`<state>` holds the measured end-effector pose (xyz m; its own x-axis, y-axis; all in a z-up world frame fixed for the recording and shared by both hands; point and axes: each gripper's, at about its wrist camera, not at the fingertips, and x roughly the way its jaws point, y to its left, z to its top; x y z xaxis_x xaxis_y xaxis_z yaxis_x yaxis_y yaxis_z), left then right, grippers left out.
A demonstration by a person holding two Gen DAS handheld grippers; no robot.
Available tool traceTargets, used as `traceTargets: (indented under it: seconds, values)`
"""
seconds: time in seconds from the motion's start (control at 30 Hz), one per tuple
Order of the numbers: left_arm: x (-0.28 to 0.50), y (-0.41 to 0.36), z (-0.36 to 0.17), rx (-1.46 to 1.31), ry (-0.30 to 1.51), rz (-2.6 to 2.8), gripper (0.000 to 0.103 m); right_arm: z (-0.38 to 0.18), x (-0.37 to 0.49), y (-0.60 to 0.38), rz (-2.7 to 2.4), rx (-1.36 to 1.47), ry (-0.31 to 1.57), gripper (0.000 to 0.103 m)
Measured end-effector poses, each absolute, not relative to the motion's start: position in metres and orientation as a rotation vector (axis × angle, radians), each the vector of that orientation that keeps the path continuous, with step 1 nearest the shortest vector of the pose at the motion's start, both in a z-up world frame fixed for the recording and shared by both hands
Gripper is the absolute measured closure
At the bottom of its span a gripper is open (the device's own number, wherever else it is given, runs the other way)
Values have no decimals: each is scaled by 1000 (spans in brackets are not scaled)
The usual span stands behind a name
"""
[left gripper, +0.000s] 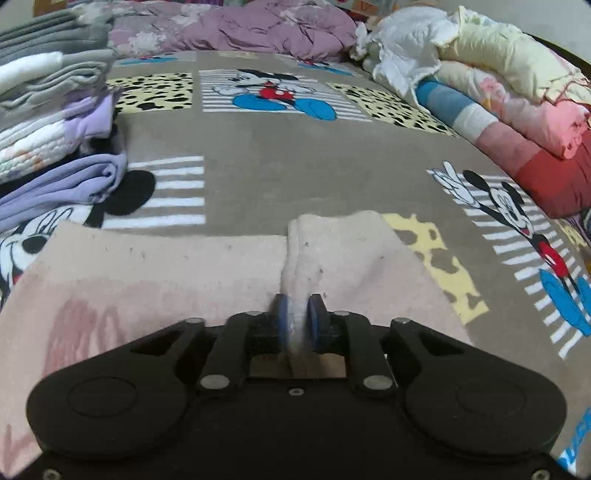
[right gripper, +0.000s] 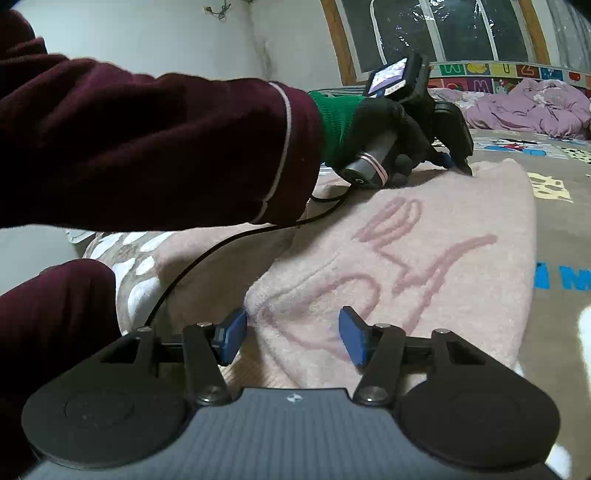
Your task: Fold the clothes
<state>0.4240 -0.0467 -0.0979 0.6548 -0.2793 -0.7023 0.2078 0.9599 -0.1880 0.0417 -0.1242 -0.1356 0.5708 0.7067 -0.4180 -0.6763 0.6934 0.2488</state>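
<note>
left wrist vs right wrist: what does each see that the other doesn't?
Left wrist only: a stack of folded clothes at the left edge, rolled bedding at the right, and the left gripper with its pads pinching a raised ridge of the pink garment.

Right wrist only: the maroon sleeve, the gloved hand holding the left gripper, a window, and the right gripper open over the garment's near edge.

Both: the pink garment, the cartoon-print blanket and the purple duvet behind.
</note>
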Motion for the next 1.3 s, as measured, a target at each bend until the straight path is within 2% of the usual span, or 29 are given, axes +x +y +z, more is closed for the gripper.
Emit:
traceTargets:
  seconds: [0.07, 0.17, 0.27, 0.3, 0.33, 0.47, 0.7, 0.93, 1.3]
  values:
    - [416, -39, -82, -115, 772, -240, 76, -136, 41, -124, 812, 55, 516, 46]
    - [388, -27, -57, -105, 704, -203, 74, -136, 40, -122, 811, 42, 512, 46]
    - [351, -8, -39, -136, 660, -169, 68, -136, 39, -120, 812, 33, 510, 41]
    - [336, 0, -36, -150, 652, -156, 55, -135, 39, -119, 811, 28, 510, 40]
    - [320, 8, -35, -170, 647, -139, 50, -134, 38, -118, 809, 25, 508, 39]
    - [255, 36, -38, -261, 635, -125, 45, -129, 33, -118, 805, 22, 491, 40]
    - [168, 82, -63, -494, 637, -109, 45, -111, 3, -123, 827, -20, 387, 41]
    - [139, 103, -109, -749, 710, -136, 45, -110, -6, -141, 738, -53, 370, 40]
    - [134, 79, -112, -738, 749, -206, 46, -115, -15, -129, 687, -249, 360, 41]
